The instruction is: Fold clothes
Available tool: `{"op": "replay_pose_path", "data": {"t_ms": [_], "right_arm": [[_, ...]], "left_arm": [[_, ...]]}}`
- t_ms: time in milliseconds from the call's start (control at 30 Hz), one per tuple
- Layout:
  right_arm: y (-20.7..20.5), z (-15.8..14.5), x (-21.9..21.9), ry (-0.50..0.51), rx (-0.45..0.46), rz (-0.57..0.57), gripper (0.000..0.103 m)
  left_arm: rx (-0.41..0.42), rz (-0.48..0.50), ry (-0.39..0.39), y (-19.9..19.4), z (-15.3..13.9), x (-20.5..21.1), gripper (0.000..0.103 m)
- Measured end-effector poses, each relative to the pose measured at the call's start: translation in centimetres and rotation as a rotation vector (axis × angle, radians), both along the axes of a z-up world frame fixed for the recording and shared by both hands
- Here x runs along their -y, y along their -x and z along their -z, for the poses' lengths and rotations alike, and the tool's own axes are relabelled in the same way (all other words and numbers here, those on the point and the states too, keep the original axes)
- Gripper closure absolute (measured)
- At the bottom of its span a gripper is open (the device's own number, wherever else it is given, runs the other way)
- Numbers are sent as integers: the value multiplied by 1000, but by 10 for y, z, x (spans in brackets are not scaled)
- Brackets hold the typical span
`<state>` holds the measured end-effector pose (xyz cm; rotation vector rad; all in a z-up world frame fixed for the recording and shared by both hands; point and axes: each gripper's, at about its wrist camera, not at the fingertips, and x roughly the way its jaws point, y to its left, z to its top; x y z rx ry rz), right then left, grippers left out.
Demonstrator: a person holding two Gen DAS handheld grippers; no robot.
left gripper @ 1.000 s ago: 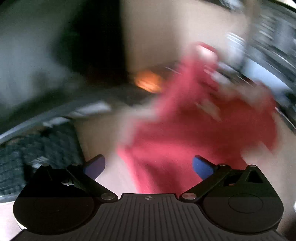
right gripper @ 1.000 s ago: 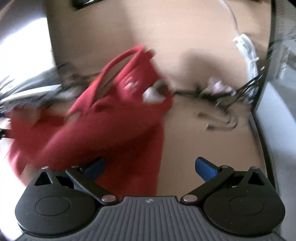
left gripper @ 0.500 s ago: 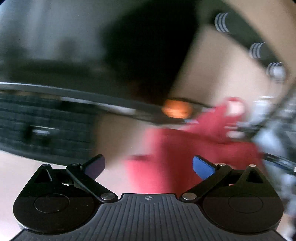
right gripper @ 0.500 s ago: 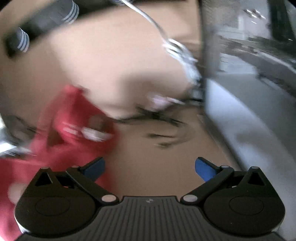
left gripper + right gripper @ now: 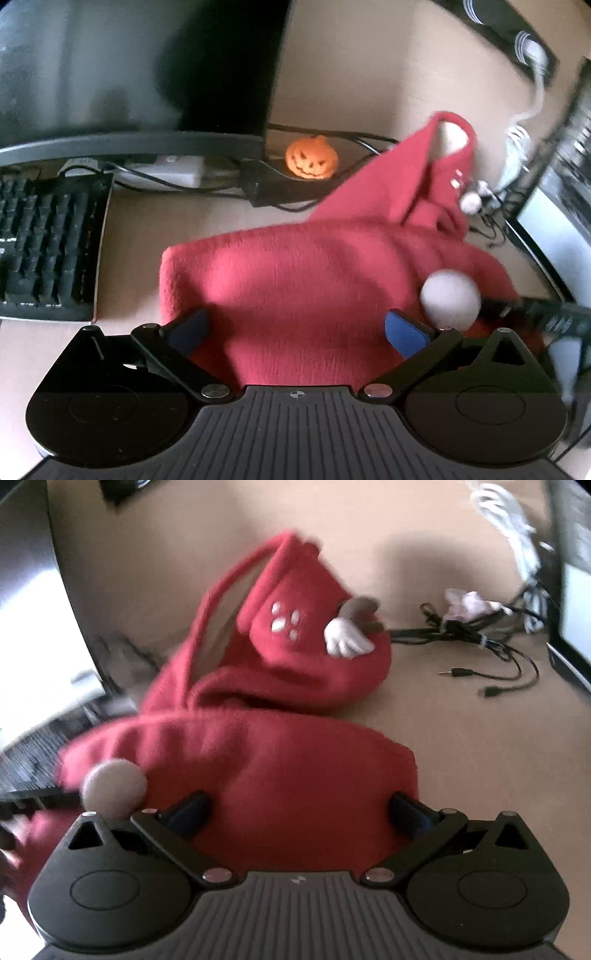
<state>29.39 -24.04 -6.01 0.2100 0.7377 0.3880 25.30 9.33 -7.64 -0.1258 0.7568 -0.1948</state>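
A small red fleece garment [image 5: 314, 266] lies bunched on the tan desk, its hood end [image 5: 448, 147] raised at the back. It has a white pom-pom [image 5: 450, 299], white paw prints [image 5: 284, 622] and a small white wing [image 5: 347, 638]. My left gripper [image 5: 295, 328] is open, its blue pads either side of the near red fold. My right gripper [image 5: 299, 810] is open too, its pads flanking the near fold of the garment [image 5: 258, 760]. The pom-pom [image 5: 114, 788] sits by its left finger.
A black keyboard [image 5: 44, 251] lies left, a monitor stand and orange pumpkin figure [image 5: 312, 157] behind. Black cables [image 5: 480, 646] and jack plugs trail on the desk at right, next to a screen edge [image 5: 576, 605]. White cables [image 5: 524, 122] hang at back right.
Both grippers have swung back over the garment after pointing away from it; the red fold now lies between each pair of open pads. The views have gone from blurred to nearly steady.
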Motion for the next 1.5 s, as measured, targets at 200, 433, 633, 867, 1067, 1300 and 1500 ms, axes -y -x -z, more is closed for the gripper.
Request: {"op": "replay_pose_path", "data": {"t_ms": [200,433,633,867,1067,1300,1500], "right_arm": [[-3,1,-4,19,-9,-17,0],[15,-4,5,27,-27,-33,0],[75,-10,21,33,-30,8,0],[126,-14,35,22,-40,36,0],[117,-21,29,56,-116,18,0],[112,-39,34,89,-156,0,0],[145,-46,87,-2,-151,121,0]], "left_arm": [[14,6,-18,6,5,5,0],[-17,32,1,23,2,14,0],[2,70,26,75,3,32,0],[4,105,79,119,-10,31,0],[-29,24,280,125,-16,-1,0],[-43,28,224,125,-31,4,0],[-86,-47,232,138,-32,-25,0]]}}
